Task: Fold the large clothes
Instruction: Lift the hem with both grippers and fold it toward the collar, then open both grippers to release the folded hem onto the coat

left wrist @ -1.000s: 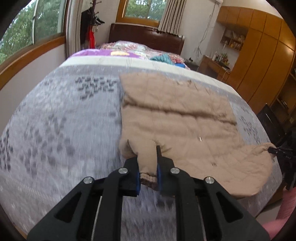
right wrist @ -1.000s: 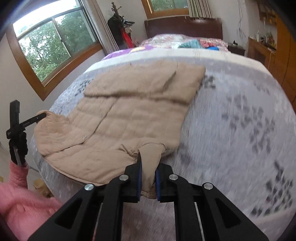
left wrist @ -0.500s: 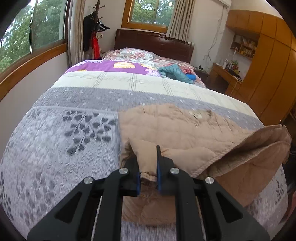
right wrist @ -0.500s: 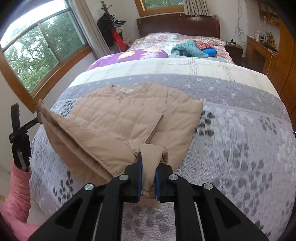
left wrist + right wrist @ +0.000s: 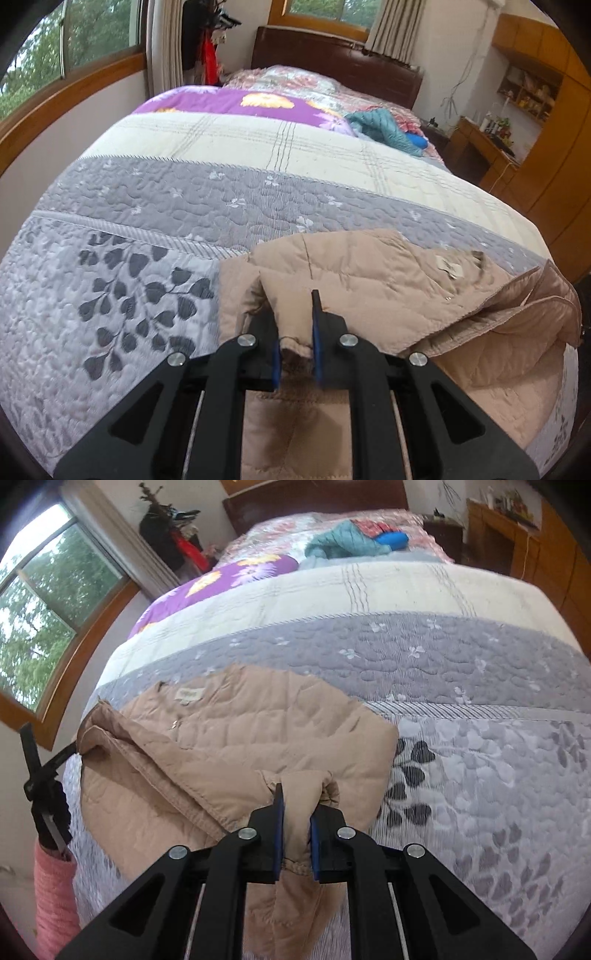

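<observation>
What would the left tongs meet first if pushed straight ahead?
Probably the tan jacket itself: the left tongs, shut on its cuff, point at the folded layers, with the quilt beyond. Depth is unclear.

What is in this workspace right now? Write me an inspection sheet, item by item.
Surface: bed with grey leaf-print quilt.
Job's things: tan quilted jacket, lower half lifted and partly folded toward its collar.
Clutter: teal garment and blue item near the headboard.
Grippers: left gripper and right gripper, jaws each shut on a jacket cuff.
Cables: wires hanging on the far wall.
Surroundings: window, wooden cabinets, coat rack.
</observation>
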The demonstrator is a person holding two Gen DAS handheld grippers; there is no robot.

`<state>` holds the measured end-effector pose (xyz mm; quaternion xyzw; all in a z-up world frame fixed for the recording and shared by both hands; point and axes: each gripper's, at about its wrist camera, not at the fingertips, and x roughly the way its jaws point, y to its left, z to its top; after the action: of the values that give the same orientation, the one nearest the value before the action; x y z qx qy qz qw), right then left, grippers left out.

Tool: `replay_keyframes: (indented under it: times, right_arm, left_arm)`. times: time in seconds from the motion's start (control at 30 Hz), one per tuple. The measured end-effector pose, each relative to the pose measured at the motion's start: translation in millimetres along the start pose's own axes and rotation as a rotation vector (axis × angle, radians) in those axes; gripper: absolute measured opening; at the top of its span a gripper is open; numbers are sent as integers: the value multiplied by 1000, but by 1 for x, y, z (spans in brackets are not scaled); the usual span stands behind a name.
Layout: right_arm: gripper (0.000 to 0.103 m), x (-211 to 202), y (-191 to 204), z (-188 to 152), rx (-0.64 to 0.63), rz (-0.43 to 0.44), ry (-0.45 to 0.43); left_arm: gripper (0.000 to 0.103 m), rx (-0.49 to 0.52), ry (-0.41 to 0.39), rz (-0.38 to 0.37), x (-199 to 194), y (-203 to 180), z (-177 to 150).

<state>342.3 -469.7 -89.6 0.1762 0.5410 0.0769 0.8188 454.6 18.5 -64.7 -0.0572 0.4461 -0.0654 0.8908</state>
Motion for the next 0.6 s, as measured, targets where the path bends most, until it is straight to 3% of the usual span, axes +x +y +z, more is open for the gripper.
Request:
replay_keyframes:
  times: [0.3, 0.4, 0.5, 0.57, 0.6]
  right_arm:
    - [13, 41, -21, 19, 61, 0, 51]
    - [19, 39, -27, 19, 100, 36, 55]
    - [31, 25, -35, 17, 151, 120, 43]
    - [56, 12, -37, 16, 159, 156, 23]
    - [63, 3, -37, 14, 152, 126, -4]
  left_arm:
    - [15, -14, 79, 23, 51, 3, 14]
    - [18, -13, 111, 13, 56, 4, 16]
    - [31, -48, 131, -63, 44, 11, 21]
    - [38, -79, 131, -112, 35, 17, 24]
    - [45, -102, 125, -137, 26, 22, 26]
